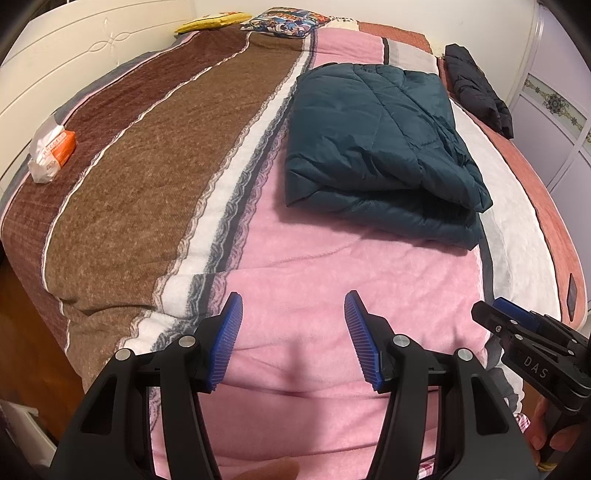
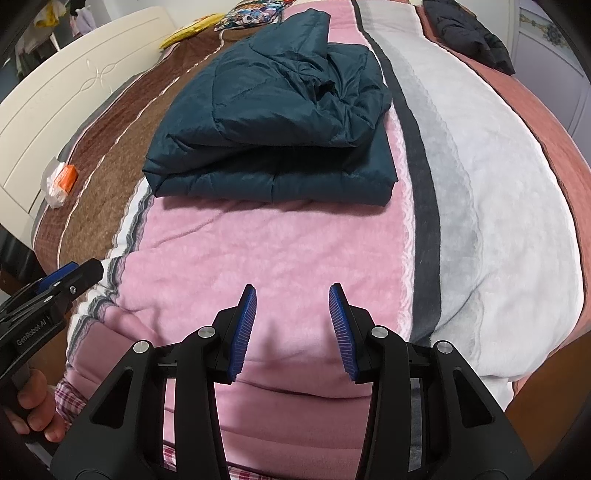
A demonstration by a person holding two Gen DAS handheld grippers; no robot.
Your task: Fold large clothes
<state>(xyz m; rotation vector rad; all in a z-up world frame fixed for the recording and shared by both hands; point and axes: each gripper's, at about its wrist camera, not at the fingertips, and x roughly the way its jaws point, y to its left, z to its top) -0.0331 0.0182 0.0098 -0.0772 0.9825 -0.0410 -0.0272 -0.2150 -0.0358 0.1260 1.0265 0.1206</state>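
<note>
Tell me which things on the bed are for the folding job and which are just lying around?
For the job:
- folded dark teal puffer jacket
- left gripper, open
- right gripper, open

Just lying about:
- black padded garment
- orange-and-white packet
- yellow bag
- colourful cartoon-print pillow

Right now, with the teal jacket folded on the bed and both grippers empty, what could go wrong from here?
1. The folded teal puffer jacket looks puffy, with a loose bunched top layer; it may spring open if nudged.
2. The left gripper and right gripper are both open and close together over the pink blanket; they could bump or snag the fleece.
3. The black jacket lies near the bed's edge and could slide off.
</note>
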